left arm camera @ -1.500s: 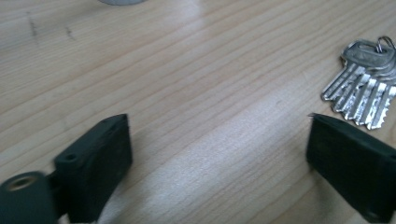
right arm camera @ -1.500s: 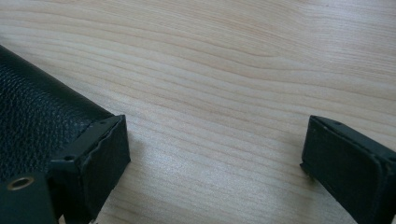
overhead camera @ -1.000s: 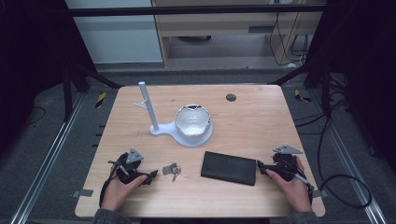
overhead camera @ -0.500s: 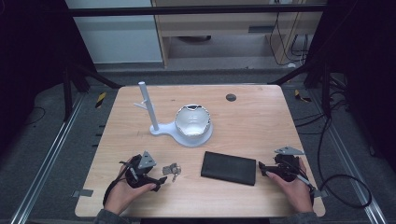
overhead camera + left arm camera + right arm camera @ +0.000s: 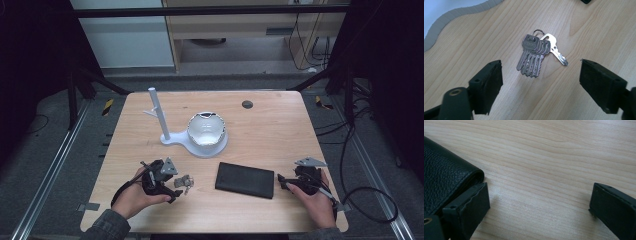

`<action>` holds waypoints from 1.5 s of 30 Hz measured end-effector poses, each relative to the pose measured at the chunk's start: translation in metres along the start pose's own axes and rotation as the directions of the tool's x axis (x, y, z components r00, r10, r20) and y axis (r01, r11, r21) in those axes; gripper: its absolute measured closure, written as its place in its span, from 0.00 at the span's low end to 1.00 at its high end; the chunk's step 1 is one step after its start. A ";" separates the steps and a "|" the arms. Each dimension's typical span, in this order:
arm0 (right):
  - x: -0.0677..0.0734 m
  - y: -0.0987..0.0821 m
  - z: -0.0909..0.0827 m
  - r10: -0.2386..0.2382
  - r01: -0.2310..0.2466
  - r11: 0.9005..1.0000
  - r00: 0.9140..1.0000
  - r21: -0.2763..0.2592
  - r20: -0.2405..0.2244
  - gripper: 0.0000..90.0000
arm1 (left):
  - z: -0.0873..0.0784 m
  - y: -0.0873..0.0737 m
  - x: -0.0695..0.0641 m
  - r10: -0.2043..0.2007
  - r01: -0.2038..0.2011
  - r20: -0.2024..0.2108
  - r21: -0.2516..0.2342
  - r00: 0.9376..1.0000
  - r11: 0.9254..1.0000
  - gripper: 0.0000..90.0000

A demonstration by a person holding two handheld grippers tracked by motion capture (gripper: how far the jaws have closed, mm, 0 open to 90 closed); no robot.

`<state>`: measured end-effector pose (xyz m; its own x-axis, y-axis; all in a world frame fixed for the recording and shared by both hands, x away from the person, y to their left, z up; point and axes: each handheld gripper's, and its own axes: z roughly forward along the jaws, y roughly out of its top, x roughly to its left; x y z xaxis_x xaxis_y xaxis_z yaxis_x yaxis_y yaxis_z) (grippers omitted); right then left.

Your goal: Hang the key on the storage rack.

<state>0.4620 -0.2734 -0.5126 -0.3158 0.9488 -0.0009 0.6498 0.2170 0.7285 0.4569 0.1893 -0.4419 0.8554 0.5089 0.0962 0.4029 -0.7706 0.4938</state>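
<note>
The step in hand is judged to be a pick-up of the bunch of keys [image 5: 535,56] with the left gripper [image 5: 540,77]; to do it well, the jaws are best being lowered evenly so that the fanned blades and the ring are being taken between them together, with the closing line being kept across the stacked heads rather than across the one bright key that is splaying off to the side; the tips should be brought down to the wooden table [image 5: 280,130] before any squeeze, since the keys are lying flat and thin and are likely to slide if they are being nudged from one side alone.

The left gripper is being held wide apart and nothing is being gripped; the keys are lying just ahead of it, centred between the two jaws and clear of both; in the high view they [image 5: 183,182] are seen just beside its tips [image 5: 172,186].

The right gripper [image 5: 537,205] is also being held wide and empty; the black leather wallet [image 5: 441,172] is lying at its left jaw, just beside or touching it, though which cannot be told; bare wood is lying between the jaws; in the high view the wallet [image 5: 245,179] is seen just ahead of that gripper [image 5: 285,181].
</note>
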 end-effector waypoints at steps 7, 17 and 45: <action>0.000 0.000 0.000 -0.002 0.002 1.000 1.000 0.000 -0.001 0.03 | -0.003 0.011 0.003 0.026 -0.026 0.014 0.046 1.000 0.999 0.33; 0.000 0.000 0.000 0.000 0.000 1.000 1.000 0.000 0.000 0.03 | 0.006 0.023 0.004 0.111 -0.112 0.015 0.110 0.994 0.988 0.46; 0.001 0.000 0.000 0.007 -0.007 1.000 1.000 0.000 0.001 0.03 | 0.041 0.026 0.015 0.134 -0.144 0.066 0.187 0.989 0.972 0.59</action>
<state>0.4612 -0.2726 -0.5126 -0.3104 0.9506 0.0036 0.6519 0.2102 0.7286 0.4932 0.1610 -0.4632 0.9213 0.3745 0.1042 0.3290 -0.8940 0.3043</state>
